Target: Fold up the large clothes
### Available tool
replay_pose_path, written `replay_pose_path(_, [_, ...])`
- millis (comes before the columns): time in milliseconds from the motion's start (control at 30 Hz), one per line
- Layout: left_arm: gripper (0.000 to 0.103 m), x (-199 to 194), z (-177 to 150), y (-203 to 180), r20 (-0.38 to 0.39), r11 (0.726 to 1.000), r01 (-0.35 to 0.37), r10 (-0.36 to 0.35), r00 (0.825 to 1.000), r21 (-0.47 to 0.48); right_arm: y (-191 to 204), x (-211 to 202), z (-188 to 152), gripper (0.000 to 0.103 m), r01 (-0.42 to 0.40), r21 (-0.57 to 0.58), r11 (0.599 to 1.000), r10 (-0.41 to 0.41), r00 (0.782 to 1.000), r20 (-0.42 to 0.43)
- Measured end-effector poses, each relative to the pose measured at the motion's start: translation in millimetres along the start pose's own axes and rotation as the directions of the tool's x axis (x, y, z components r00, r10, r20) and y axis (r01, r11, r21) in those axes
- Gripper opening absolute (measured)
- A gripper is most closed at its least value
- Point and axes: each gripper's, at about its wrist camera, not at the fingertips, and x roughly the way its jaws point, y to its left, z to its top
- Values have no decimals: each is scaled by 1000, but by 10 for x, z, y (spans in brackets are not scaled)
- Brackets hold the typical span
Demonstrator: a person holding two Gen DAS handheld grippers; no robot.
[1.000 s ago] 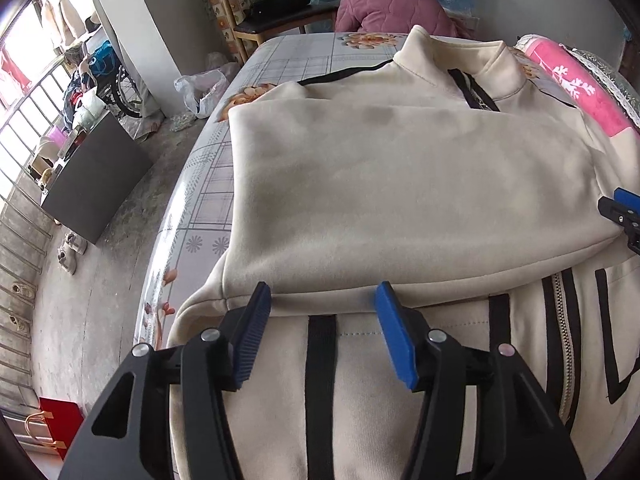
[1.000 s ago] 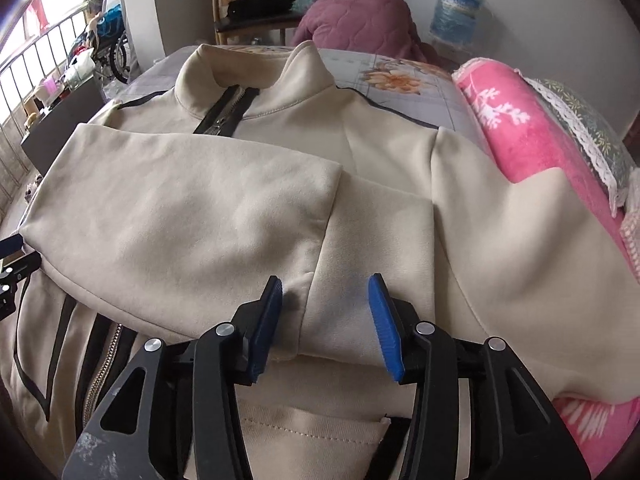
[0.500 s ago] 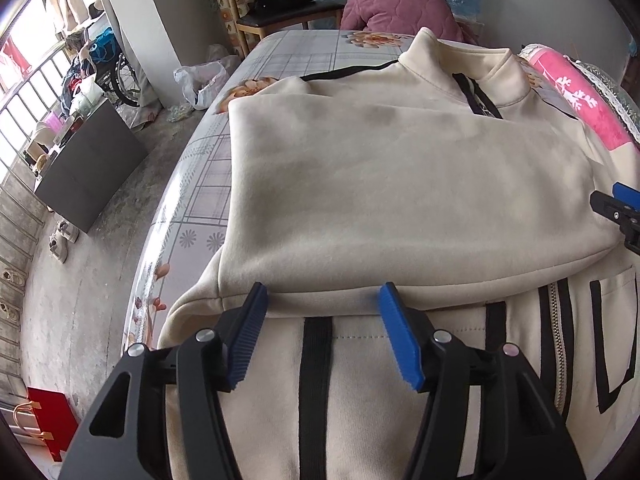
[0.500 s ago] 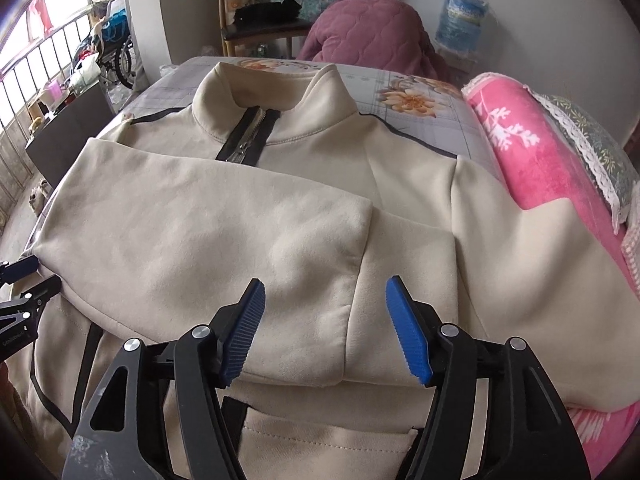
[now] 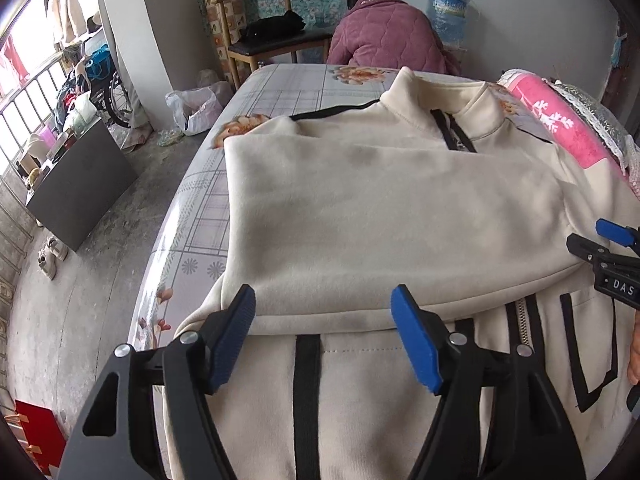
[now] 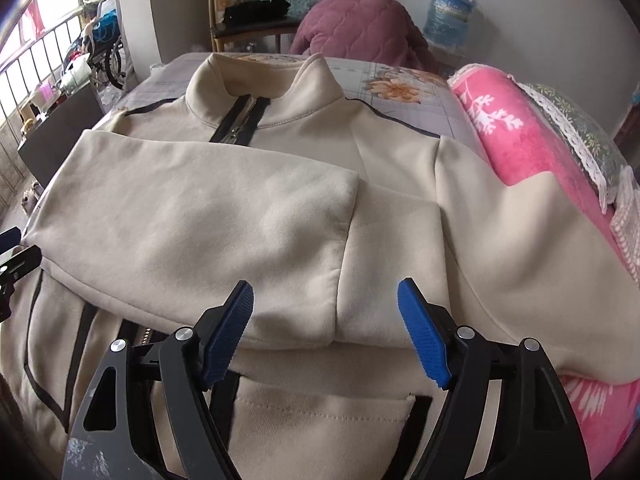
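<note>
From left wrist: cream jacket (image 5: 380, 216) spread zip-up on bed (image 5: 208, 200), one sleeve (image 5: 360, 240) laid across chest to narrow it; left gripper (image 5: 323, 328) open, empty, poised at sleeve's near edge. From right wrist: right gripper (image 6: 325, 320) likewise spread wide, holding nothing, above overlapping cuffs (image 6: 344, 264), presumably ready for next fold

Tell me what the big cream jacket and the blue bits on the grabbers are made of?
The cream jacket looks like soft fleece or sweatshirt knit: matte, fuzzy, with thick rounded folds. Its zipper seems metal, since the teeth shine silvery. The blue pads look like rubber or textured plastic, with a bumpy grid surface; which one is hard to tell.
</note>
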Motion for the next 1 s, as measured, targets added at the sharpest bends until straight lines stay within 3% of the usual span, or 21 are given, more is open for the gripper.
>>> replay_pose_path(133, [77,83,77,-77,-7,998,62,-62,998,12,-147,-279,-159,72,-25,68,997,22,999,32])
replay_pose_path(400, [79,413,95,-101,-50,999,34,-34,998,1,-1087,-744,-678,72,4,324,946,-20,999,45])
replay_pose_path(500, [82,496,56,-112,-73,1000,19,-19,997,1,-1610,-841,-929,72,19,457,889,-38,999,32])
replay_pose_path(633, [90,503,-3,-99,-41,1000,0,0,999,-10,-2304,-969,-1279,72,60,601,797,-84,996,13])
replay_pose_path(767, [96,529,-21,-43,-36,999,0,-1,999,-42,-2950,-1039,-1564,72,71,732,678,-113,994,8])
replay_pose_path(867, [97,527,-27,-46,-30,999,-5,4,1000,-41,-3355,-1072,-1671,72,72,796,601,-136,991,13])
replay_pose_path(1000, [98,528,-36,-50,-20,999,-5,4,1000,-44,-3791,-1093,-1663,72,89,836,541,-194,981,21])
